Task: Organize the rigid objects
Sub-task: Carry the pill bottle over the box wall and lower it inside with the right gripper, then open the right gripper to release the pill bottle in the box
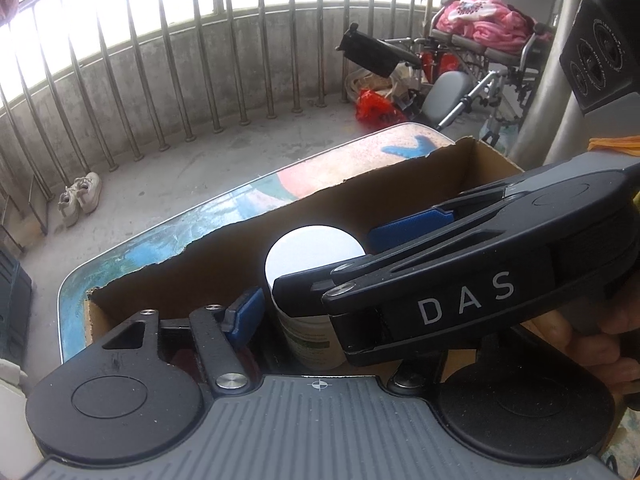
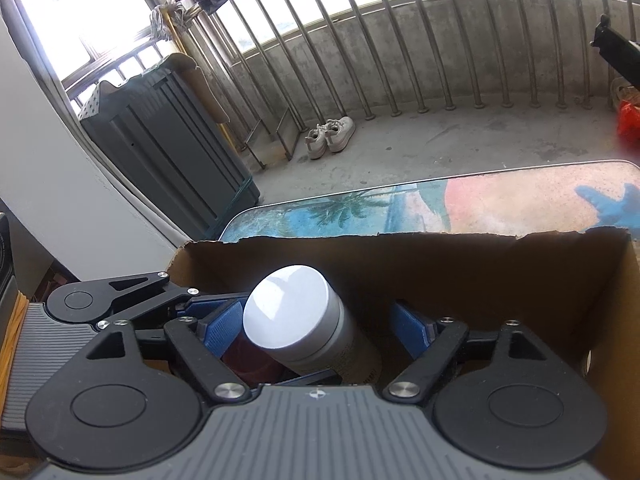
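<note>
A white-capped bottle (image 1: pixel 314 254) (image 2: pixel 294 312) with a pale label stands tilted inside a brown cardboard box (image 1: pixel 240 268) (image 2: pixel 480 280). My left gripper (image 1: pixel 316 316) is shut on it. Its left blue pad lies against the bottle's side, and its other finger is hidden behind the right gripper. In the right wrist view one of its fingers (image 2: pixel 160 294) reaches in from the left. My right gripper (image 2: pixel 318 330) (image 1: pixel 326 262) straddles the bottle from the right and stands open. Its right pad is clearly off the bottle.
The box sits on a table (image 1: pixel 160 248) (image 2: pixel 520 200) with a beach picture on its top. A dark red object (image 2: pixel 248 356) lies in the box under the bottle. Beyond are white shoes (image 2: pixel 330 136), a metal railing (image 1: pixel 192 80), a wheelchair (image 1: pixel 480 40) and a dark cabinet (image 2: pixel 168 148).
</note>
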### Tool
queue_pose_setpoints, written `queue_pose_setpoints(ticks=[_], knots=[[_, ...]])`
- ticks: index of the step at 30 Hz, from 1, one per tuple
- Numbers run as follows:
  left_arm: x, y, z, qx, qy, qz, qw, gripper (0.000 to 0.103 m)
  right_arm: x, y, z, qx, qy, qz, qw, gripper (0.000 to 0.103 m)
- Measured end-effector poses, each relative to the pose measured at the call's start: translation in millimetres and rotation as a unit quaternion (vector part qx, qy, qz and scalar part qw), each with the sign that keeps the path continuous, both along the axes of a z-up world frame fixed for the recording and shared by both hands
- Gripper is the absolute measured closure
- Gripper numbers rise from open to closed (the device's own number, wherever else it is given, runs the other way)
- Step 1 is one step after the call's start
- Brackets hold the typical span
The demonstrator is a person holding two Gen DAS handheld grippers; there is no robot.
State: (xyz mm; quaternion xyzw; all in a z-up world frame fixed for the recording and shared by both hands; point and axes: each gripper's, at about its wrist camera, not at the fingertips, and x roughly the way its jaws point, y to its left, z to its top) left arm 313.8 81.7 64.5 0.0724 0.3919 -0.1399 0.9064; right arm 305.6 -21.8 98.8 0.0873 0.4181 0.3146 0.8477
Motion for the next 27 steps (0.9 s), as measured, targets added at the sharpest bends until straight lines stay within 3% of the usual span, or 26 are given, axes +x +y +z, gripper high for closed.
queue_pose_setpoints(ticks=[5, 11, 18, 19, 21, 27], knots=[[0, 1, -2, -0.006, -0.004, 0.009, 0.9999, 0.053, -8, -2, 6, 0.001, -0.011, 0.002, 1.0, 0.019], [-4, -2, -1, 0.018, -0.022, 0.014, 0.9995, 0.054, -16, 0, 12, 0.004, -0.028, 0.015, 0.999, 0.019], [2, -2, -1, 0.025, -0.008, 0.022, 0.9994, 0.052, -18, 1, 11, 0.013, -0.018, 0.016, 1.0, 0.019], [2, -2, -2, 0.025, -0.005, 0.027, 0.9993, 0.05, -18, 1, 11, 0.013, -0.018, 0.015, 1.0, 0.019], [2, -2, 0, 0.023, -0.001, 0.034, 0.9992, 0.034, -18, -1, 12, 0.009, -0.019, 0.014, 1.0, 0.019], [-9, -2, 9, 0.035, -0.013, 0.032, 0.9988, 0.031, -22, -9, 17, 0.013, -0.021, 0.003, 1.0, 0.019]])
